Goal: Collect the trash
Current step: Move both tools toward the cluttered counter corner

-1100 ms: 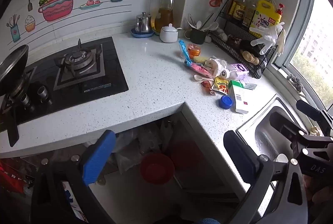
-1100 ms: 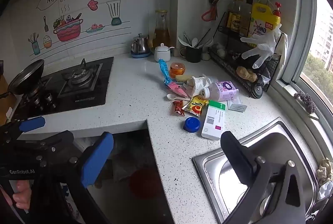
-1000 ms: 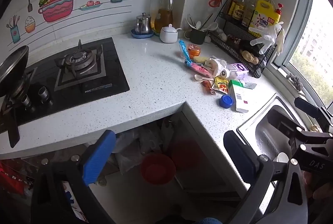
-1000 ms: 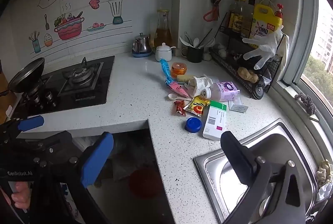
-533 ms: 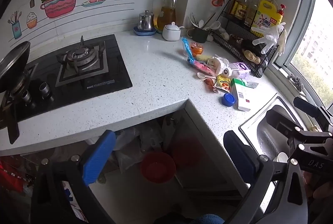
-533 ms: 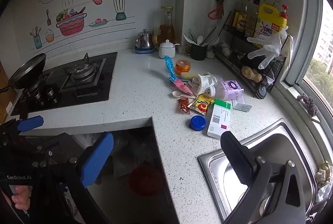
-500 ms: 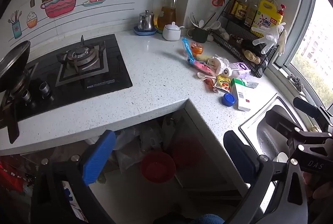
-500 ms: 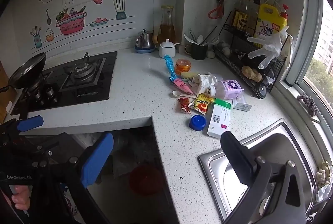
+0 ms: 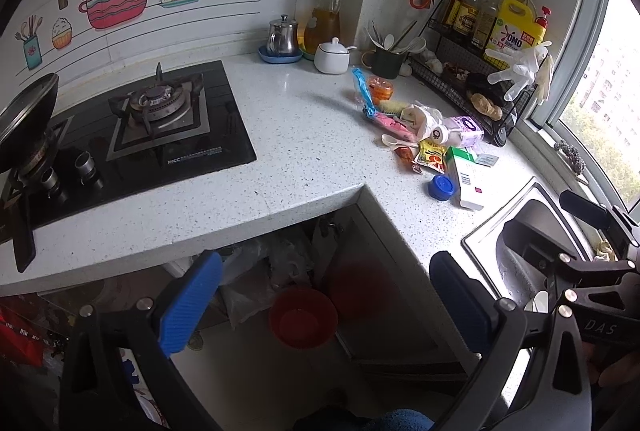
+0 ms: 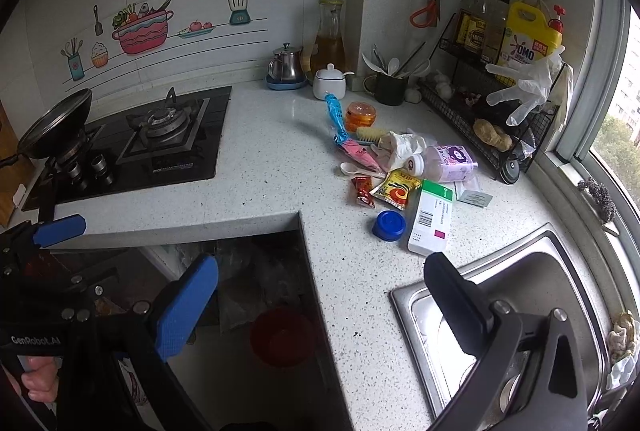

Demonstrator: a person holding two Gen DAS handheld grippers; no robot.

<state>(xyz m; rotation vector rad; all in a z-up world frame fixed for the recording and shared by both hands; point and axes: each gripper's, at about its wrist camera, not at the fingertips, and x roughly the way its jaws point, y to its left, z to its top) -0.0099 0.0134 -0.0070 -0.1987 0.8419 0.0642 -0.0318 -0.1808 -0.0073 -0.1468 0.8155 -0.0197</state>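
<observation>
A heap of trash lies on the white speckled counter: a white and green carton, a blue cap, a yellow sachet, a red wrapper, a purple-labelled bottle, a crumpled tissue, a white plastic spoon and a pink and blue wrapper. The carton and cap also show in the left wrist view. My left gripper is open and empty, held off the counter's inner corner. My right gripper is open and empty, well short of the heap.
A steel sink lies at the right. A gas hob with a pan stands at the left. A red basin sits on the floor under the counter. A wire rack with bottles lines the window side.
Both grippers have risen and eased slightly forward toward the counter, so the trash heap sits a little lower in both views. Both stay open and empty.
</observation>
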